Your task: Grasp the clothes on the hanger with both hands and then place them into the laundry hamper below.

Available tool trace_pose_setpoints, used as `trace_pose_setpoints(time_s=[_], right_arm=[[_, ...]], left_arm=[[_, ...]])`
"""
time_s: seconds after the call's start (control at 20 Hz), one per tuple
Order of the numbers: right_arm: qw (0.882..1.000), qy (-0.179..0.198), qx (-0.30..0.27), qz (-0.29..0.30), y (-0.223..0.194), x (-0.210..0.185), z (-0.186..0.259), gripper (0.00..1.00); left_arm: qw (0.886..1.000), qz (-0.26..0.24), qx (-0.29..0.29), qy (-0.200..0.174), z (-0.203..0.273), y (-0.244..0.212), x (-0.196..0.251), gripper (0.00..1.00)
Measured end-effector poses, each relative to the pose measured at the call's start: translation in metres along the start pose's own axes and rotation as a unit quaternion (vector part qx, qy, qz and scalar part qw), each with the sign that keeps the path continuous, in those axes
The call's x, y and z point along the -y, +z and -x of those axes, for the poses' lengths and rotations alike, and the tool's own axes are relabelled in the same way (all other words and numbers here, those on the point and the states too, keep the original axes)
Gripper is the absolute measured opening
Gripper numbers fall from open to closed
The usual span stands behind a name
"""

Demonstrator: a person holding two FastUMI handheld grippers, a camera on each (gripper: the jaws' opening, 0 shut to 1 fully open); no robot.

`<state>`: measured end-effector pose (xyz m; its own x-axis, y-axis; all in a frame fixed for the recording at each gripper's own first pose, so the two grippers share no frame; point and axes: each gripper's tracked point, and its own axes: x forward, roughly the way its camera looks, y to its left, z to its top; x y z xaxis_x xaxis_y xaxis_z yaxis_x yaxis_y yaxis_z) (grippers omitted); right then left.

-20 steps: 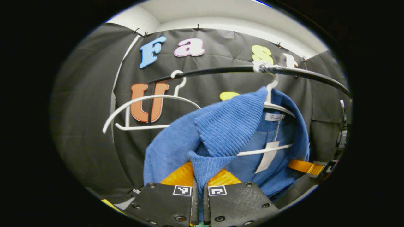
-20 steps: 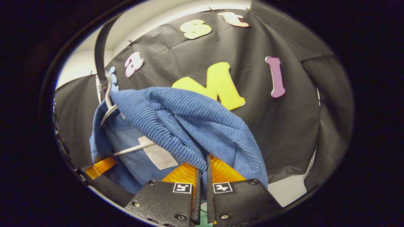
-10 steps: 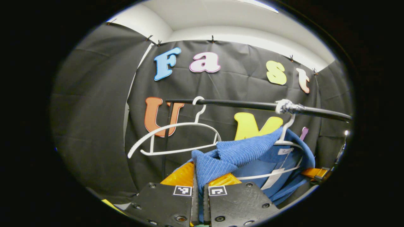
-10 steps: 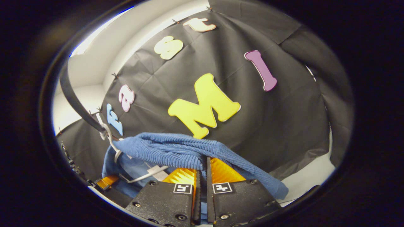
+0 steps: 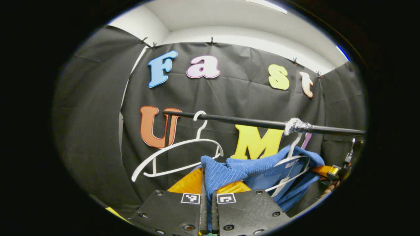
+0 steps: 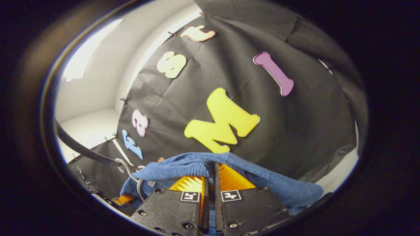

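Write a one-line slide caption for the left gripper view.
Left gripper shut on blue sweater hanging on a white hanger from the black rail, beside an empty hanger.

Right tool (image 6: 210,183) clamped on blue ribbed garment (image 6: 183,167), beside white hanger (image 6: 131,175).

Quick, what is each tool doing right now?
Left tool: closed on the blue garment.
Right tool: closed on the same garment.

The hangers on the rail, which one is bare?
The white hanger near the rail's end is bare. The other hanger, by the rail's taped spot, still has the blue garment around it.
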<state>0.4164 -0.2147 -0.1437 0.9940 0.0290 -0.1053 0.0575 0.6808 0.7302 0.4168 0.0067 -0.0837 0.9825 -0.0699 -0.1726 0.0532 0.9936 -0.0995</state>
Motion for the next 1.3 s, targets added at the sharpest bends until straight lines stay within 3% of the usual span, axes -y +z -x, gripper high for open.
trace_pose_setpoints(time_s=[0.1,0.3,0.45,0.55,0.6,0.65,0.9,1.0,1.3], right_arm=[[1.000,0.006,-0.010,0.020,0.003,0.000,-0.004,0.10],[0.999,0.054,-0.007,-0.001,0.024,-0.010,-0.005,0.10],[0.998,0.050,-0.011,0.022,0.033,-0.008,-0.016,0.10],[0.998,0.052,-0.016,0.026,0.037,-0.011,-0.023,0.10],[0.998,0.060,-0.012,0.022,0.041,-0.012,-0.025,0.10],[0.998,0.063,-0.018,0.019,0.042,-0.012,-0.028,0.10],[0.996,0.084,-0.023,0.011,0.063,-0.009,-0.036,0.10],[0.996,0.070,-0.043,0.020,0.055,0.001,-0.046,0.10],[0.993,0.053,-0.103,-0.004,0.032,0.024,-0.078,0.10]], left_arm=[[1.000,-0.006,-0.011,-0.014,-0.005,0.002,-0.002,0.08],[0.998,-0.011,-0.027,-0.053,-0.018,0.006,-0.006,0.05],[0.997,-0.030,-0.028,-0.065,-0.023,0.011,-0.012,0.11],[0.996,-0.015,-0.044,-0.072,-0.028,0.003,-0.014,0.06],[0.996,-0.007,-0.048,-0.079,-0.031,0.001,-0.014,0.10],[0.995,-0.001,-0.052,-0.088,-0.033,-0.001,-0.011,0.06],[0.986,-0.002,-0.073,-0.149,-0.041,-0.006,0.006,0.06],[0.984,-0.009,-0.079,-0.158,-0.046,-0.009,0.001,0.06],[0.974,0.038,-0.106,-0.197,-0.060,-0.019,-0.004,0.06]])
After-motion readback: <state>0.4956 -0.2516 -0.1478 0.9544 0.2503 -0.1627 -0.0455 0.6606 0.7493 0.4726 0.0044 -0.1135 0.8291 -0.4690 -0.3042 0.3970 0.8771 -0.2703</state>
